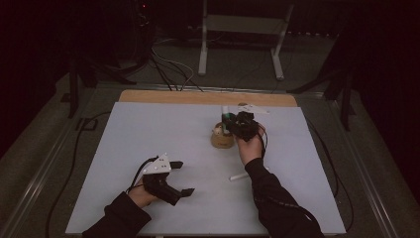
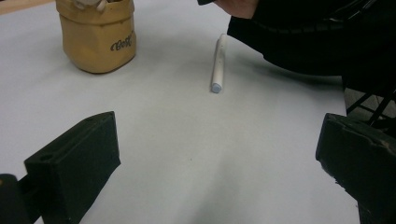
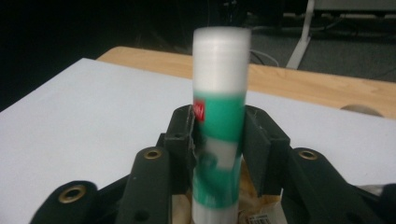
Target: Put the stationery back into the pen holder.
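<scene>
Dim lab, cables (image 1: 168,69) on floor, metal stand (image 1: 241,34)

Smooth glossy plastic glue stick (image 3: 219,126)

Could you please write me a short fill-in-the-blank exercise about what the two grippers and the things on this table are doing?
1. The right gripper is shut on an upright glue stick with a white cap and a ____ body.
2. The left gripper has ____ jaws with nothing between them.
3. The white pen is ____ on the table.
4. The pouch is ____ in colour.

Missing words: green; open; lying flat; yellow
</scene>
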The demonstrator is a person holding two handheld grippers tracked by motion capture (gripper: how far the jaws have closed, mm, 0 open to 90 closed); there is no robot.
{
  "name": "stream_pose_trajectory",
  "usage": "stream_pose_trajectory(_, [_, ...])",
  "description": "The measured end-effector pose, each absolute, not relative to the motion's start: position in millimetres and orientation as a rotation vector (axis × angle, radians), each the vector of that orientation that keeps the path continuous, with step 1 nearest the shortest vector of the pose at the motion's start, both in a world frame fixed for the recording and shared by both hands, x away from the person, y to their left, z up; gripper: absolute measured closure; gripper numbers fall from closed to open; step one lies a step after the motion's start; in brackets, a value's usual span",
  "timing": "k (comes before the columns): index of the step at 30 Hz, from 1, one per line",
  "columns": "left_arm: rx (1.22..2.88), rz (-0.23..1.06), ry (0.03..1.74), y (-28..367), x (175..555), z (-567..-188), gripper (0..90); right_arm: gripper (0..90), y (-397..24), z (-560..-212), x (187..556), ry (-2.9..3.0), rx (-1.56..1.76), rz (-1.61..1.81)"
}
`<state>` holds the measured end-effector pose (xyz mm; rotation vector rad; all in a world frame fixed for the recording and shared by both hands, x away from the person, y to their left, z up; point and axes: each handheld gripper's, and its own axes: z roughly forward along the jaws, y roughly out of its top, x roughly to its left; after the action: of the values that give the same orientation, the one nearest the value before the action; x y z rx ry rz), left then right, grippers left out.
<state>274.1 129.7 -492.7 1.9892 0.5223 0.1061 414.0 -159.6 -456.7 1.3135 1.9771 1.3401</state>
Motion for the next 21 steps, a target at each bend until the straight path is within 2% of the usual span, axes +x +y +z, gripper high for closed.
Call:
stream_pose_trajectory(1, [1.991, 0.106, 0.523, 130, 274, -493, 0.3, 52.5, -162, -454, 412, 1.962, 1.302, 1.383])
stream_pose_trajectory(2, [1.991, 0.106, 0.523, 130, 274, -493, 0.3, 52.5, -162, -454, 412, 1.962, 1.302, 1.383])
stream_pose_trajectory(3, [1.989, 0.105, 0.524, 129, 274, -493, 0.3, 45.5, -164, -448, 409, 1.941, 1.288, 1.414])
stream_pose_trajectory(4, [1.989, 0.105, 0.524, 129, 274, -493, 0.3, 45.5, -164, -448, 409, 1.941, 1.288, 1.414])
stream_pose_trajectory(5, [1.990, 0.101, 0.521, 129, 274, -493, 0.3, 41.6, -164, -445, 407, 1.935, 1.282, 1.428])
stream_pose_trajectory(7, [1.988, 0.098, 0.522, 128, 273, -492, 0.3, 29.3, -169, -434, 400, 1.925, 1.257, 1.487])
stream_pose_trajectory(8, [1.988, 0.098, 0.522, 128, 273, -492, 0.3, 29.3, -169, -434, 400, 1.925, 1.257, 1.487])
stream_pose_trajectory(9, [1.988, 0.094, 0.524, 127, 273, -491, 0.3, 19.3, -173, -427, 394, 1.945, 1.221, 1.551])
stream_pose_trajectory(10, [1.988, 0.094, 0.524, 127, 273, -491, 0.3, 19.3, -173, -427, 394, 1.945, 1.221, 1.551])
stream_pose_trajectory(11, [1.989, 0.092, 0.525, 126, 274, -490, 0.3, 12.5, -176, -419, 388, 1.981, 1.175, 1.599])
stream_pose_trajectory(14, [1.987, 0.087, 0.528, 125, 274, -489, 0.3, 9.4, -178, -414, 382, 2.003, 1.136, 1.617])
stream_pose_trajectory(15, [1.990, 0.074, 0.529, 123, 275, -487, 0.3, 2.9, -180, -408, 375, 2.029, 1.094, 1.646])
stream_pose_trajectory(21, [1.991, 0.025, 0.544, 119, 279, -483, 0.3, 2.5, -193, -399, 356, 2.065, 1.066, 1.695])
